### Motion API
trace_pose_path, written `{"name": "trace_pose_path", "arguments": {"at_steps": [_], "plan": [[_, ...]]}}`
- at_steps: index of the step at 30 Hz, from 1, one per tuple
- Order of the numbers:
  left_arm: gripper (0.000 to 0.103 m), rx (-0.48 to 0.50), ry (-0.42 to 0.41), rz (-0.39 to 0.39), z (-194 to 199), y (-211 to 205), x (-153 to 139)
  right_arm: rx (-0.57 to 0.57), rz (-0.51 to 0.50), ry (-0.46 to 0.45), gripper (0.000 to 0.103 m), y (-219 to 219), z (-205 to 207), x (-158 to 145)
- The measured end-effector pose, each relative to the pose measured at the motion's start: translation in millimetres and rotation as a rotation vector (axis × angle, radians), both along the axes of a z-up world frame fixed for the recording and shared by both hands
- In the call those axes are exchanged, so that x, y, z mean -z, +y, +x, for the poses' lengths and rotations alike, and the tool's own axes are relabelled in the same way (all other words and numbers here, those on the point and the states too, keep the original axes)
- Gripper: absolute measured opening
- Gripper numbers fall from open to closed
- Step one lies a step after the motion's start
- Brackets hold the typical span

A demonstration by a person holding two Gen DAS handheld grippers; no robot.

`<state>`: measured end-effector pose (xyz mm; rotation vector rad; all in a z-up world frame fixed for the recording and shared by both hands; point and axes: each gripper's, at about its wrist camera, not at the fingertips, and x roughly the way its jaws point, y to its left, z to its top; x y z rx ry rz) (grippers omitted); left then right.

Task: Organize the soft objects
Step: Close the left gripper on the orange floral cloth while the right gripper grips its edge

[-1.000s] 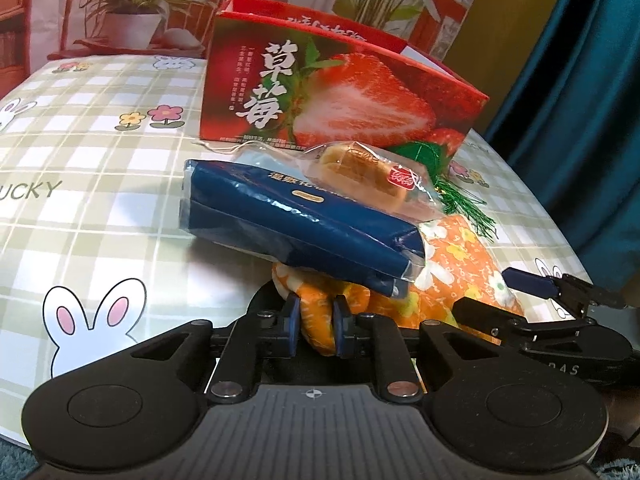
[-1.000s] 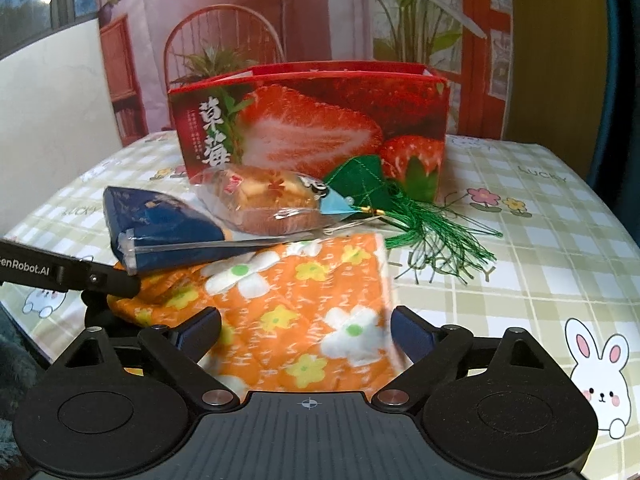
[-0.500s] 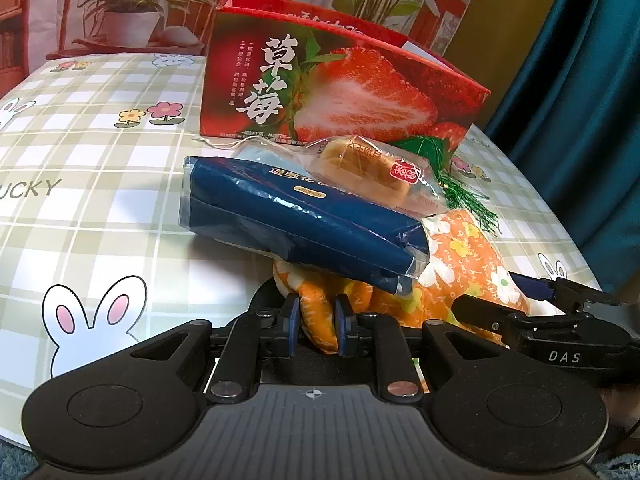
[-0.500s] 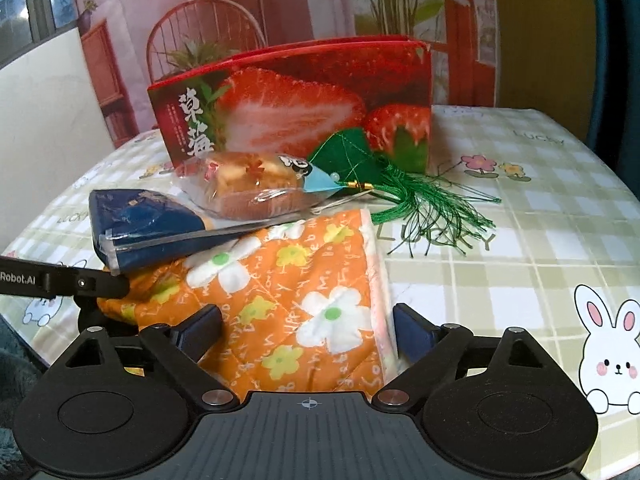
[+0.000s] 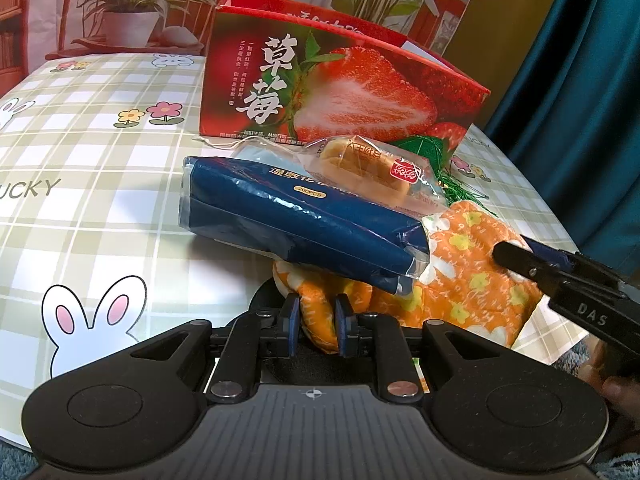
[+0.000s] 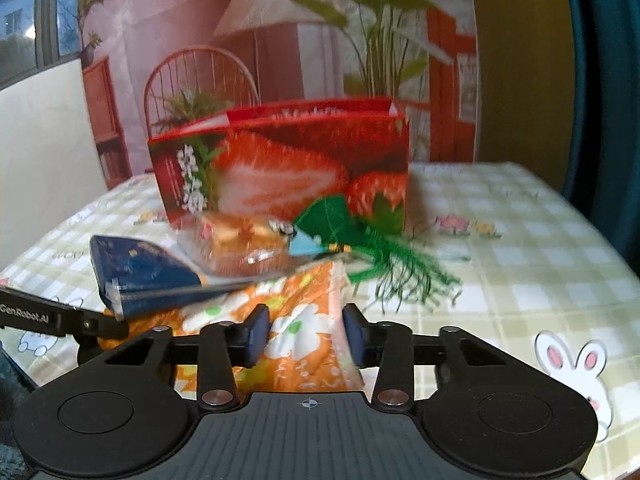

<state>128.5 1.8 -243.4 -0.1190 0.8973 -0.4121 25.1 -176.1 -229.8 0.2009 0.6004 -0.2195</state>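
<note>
The orange cloth [image 5: 476, 280] lay on the desk [image 5: 100, 200] under the blue pack [image 5: 304, 224]. Left tool [image 5: 317, 330] pinched its corner; right tool [image 6: 307, 334] had just been closing around its edge. Best lifted level, so the pack wouldn't slide.

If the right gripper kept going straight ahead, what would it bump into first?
The orange flowered cloth already sits between the right gripper's closing jaws. Beyond it, probably the wrapped bun, though depth is hard to judge.
</note>
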Motion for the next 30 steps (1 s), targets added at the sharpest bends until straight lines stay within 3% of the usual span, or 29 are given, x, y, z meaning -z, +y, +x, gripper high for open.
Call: {"name": "trace_pose_path", "arguments": {"at_steps": [3, 11, 28, 30], "plan": [[0.021, 0.0, -0.001, 0.001, 0.0, 0.2, 0.1, -0.028, -0.007, -0.024, 0.029, 1.5, -2.0, -4.0], [0.021, 0.001, 0.001, 0.001, 0.0, 0.4, 0.0, -0.149, -0.027, 0.032, 0.027, 19.1, 5.8, -0.2], [0.021, 0.003, 0.005, -0.012, 0.4, 1.8, 1.1, -0.089, 0.061, 0.091, 0.026, 3.4, 8.9, 13.1], [0.021, 0.005, 0.003, -0.012, 0.3, 1.6, 0.9, -0.087, 0.062, 0.09, 0.023, 2.9, 8.8, 13.9]]}}
